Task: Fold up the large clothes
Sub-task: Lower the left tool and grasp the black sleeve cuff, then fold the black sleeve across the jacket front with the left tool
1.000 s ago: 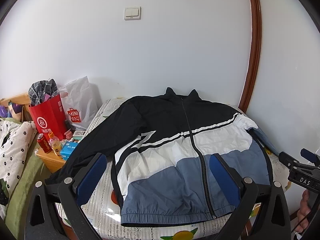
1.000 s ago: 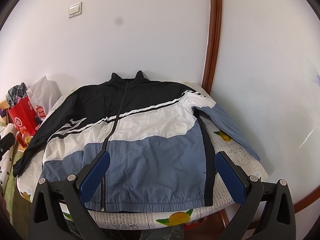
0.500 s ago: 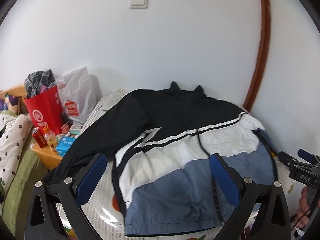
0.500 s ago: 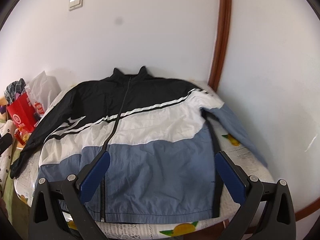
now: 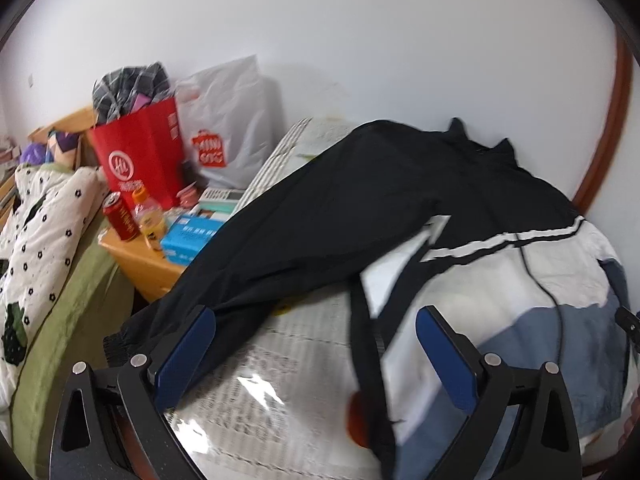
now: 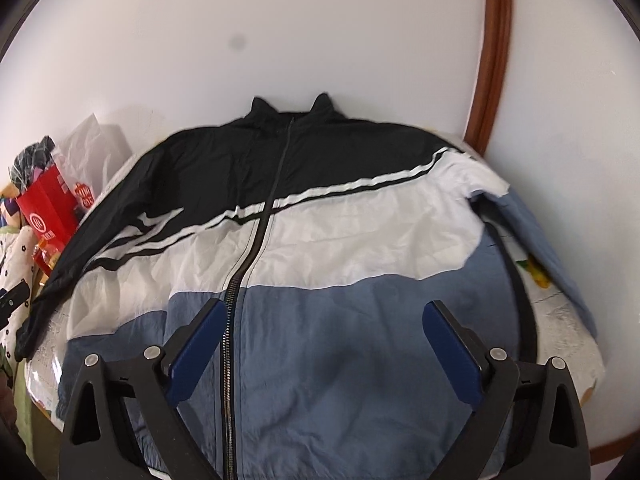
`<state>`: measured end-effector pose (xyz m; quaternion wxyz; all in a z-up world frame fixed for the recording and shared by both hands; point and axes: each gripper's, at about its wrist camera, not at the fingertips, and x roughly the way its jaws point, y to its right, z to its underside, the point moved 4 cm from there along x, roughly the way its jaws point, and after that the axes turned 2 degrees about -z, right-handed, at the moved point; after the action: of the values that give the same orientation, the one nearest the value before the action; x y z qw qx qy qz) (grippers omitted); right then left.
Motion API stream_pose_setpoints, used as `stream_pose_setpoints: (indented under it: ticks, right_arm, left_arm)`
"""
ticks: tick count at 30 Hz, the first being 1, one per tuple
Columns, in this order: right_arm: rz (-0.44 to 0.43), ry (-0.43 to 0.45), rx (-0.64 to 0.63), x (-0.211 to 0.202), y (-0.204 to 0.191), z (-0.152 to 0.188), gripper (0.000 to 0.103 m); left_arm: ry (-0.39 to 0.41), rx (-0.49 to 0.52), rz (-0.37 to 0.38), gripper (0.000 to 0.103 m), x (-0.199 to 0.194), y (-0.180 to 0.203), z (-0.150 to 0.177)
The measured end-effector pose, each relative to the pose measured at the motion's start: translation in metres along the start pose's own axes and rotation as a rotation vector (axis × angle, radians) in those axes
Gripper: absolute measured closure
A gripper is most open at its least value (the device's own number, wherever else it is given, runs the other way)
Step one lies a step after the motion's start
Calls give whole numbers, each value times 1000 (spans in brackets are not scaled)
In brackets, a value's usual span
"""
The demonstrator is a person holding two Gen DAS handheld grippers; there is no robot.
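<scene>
Approach phase of the first fold. The jacket [image 6: 320,264] lies zipped and face up, spread flat on the table [image 5: 280,384], collar toward the wall [image 6: 320,32] and hem toward the viewer; no part is folded yet. The left hand-held gripper [image 5: 316,348] hangs with its 2 blue pads spread wide above the black left sleeve [image 5: 280,248], which runs diagonally off the table's left edge; nothing lies between the pads. The right hand-held gripper [image 6: 324,344] hangs over the blue lower front panel, just right of the zipper [image 6: 240,288]; its jaws are beginning to close from near full spread, with no cloth yet caught between them.

Probable next move: each hand-held gripper needs to drop to the fabric and pinch a single layer, the left at the sleeve near its cuff, the right at the hem or side seam, so that sleeve and side can be carried inward. The fabric looks thin and slippery, so a shallow pinch may lose it.

Setting: the table wears a printed cover with fruit motifs and stands in a white-walled corner with a brown trim strip [image 6: 492,60]. To the left are a wooden nightstand [image 5: 140,260] with a red can [image 5: 120,216], a red paper bag [image 5: 140,160], a grey plastic bag [image 5: 232,120], and a bed with a dotted quilt [image 5: 40,232].
</scene>
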<state>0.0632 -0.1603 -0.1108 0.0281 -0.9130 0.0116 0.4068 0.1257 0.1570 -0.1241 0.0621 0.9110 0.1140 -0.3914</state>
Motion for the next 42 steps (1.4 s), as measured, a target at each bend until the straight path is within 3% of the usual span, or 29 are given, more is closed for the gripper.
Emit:
stream_pose_setpoints:
  ticks: [13,16,19,25,29,30,42]
  right_arm:
    - [51,-111,-30,52,-31,8,6]
    - [51,-114,-40,54,-37,6,6]
    - [70,-113,-56,56,-40,5,6]
    - [95,-133,-58,65,-37,4,6]
    - [106,-144,-51,70,-31,3,6]
    - [106,-145,-49,70,-31,2,6]
    - [65,-81,-29,51,-2,-30,6]
  left_arm:
    - [-41,80,-59,8,55,-28,7]
    - [-56,72,-62,14,66,-31,8]
    - [-73,41,-60,23,76,-36,9]
    - [-87,-4,-70,51,91,-46,10]
    - [-79,8,-63,86,90,-45,3]
    - [-80,10,-59,91,88,-43,0]
    - [50,-35,40,96,31,-9,-63]
